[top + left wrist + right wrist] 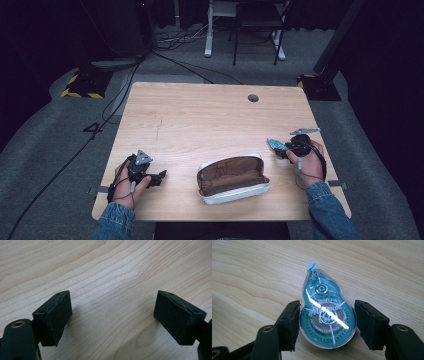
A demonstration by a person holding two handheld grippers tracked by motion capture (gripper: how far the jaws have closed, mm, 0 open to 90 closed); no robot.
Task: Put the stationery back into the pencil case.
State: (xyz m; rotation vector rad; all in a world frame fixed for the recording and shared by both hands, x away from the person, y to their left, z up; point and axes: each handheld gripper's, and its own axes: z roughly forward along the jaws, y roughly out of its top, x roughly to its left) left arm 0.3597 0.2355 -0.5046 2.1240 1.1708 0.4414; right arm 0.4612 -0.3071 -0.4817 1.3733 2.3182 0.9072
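Teal and see-through, the correction tape dispenser [327,315] sits between the jaws of my right gripper [327,323]. The left jaw is against its shell; at the right jaw I think I see a thin gap, so I judge the hold as closing around it and cannot tell whether it is truly clamped. Its long axis runs straight away from my hand, the fat round end nearest me between the pads, the narrow tip with the pale applicator pointing far along the wooden table [200,115]. In the high view the dispenser [275,145] sticks out to the left of my right gripper [282,148], toward the middle of the table.

The pencil case [233,178] lies open near the front edge, its brown lining up, its length running left to right. It is left of and nearer than the dispenser, a short way from it, and my right hand [309,162] is the closer one. If the dispenser goes in there, I'd guess it travels left and toward me.

My left gripper [112,315] rests low over bare wood with its jaws wide apart and nothing between them, left of the case.
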